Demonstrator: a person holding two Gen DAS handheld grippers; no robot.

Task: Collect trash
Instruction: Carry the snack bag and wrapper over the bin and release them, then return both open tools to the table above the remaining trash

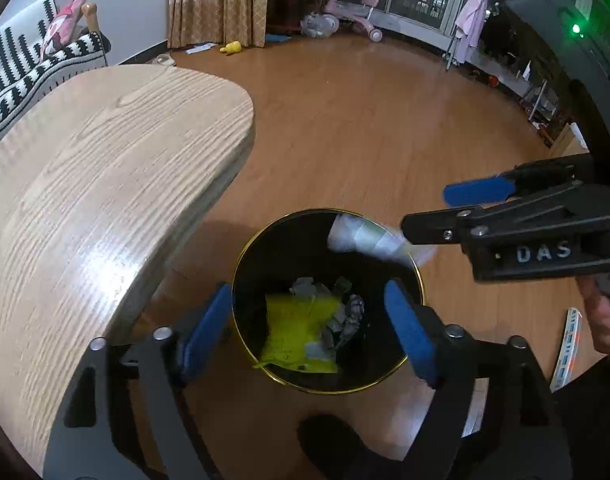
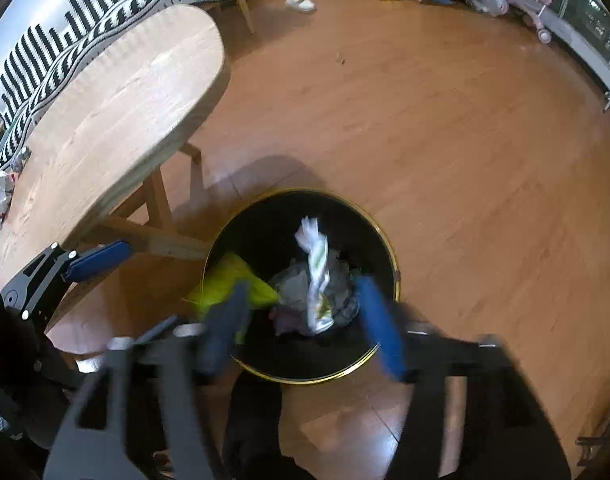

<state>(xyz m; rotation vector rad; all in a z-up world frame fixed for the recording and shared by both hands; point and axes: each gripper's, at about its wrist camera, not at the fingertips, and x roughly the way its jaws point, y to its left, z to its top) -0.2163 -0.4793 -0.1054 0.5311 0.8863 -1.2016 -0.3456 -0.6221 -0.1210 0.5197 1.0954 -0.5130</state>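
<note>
From my left wrist camera, the left gripper [image 1: 309, 328] stands wide with nothing between its blue pads, straddling the mouth of the black bin [image 1: 413, 276] on the wooden floor [image 1: 365, 120]. Inside the bin I see a yellow packet [image 1: 301, 332] lying flat on crumpled grey scraps [image 1: 345, 312]; small print runs along its near edge, too small for me to read. Only this view shows the right gripper [image 1: 425, 216] from the side, reaching in over the bin's far right rim with raised letters "DAS" on its body, its jaws apart, and a blurred white wrapper [image 1: 369, 240] just off its tips, its long axis running across the rim. A hand [image 1: 603, 316] grips the handle behind it. My right wrist camera shows what the left does not: the white wrapper [image 2: 317, 280] is a twisted strip, standing end-on over the rubbish in the bin [image 2: 389, 248], its long axis running away from me, loose between the spread pads of the right gripper [image 2: 301, 320]. Beyond the bin's left rim stands the wooden table [image 2: 117, 120], with a few packets [image 2: 3, 196] at its left edge, seen in this view alone.
</note>
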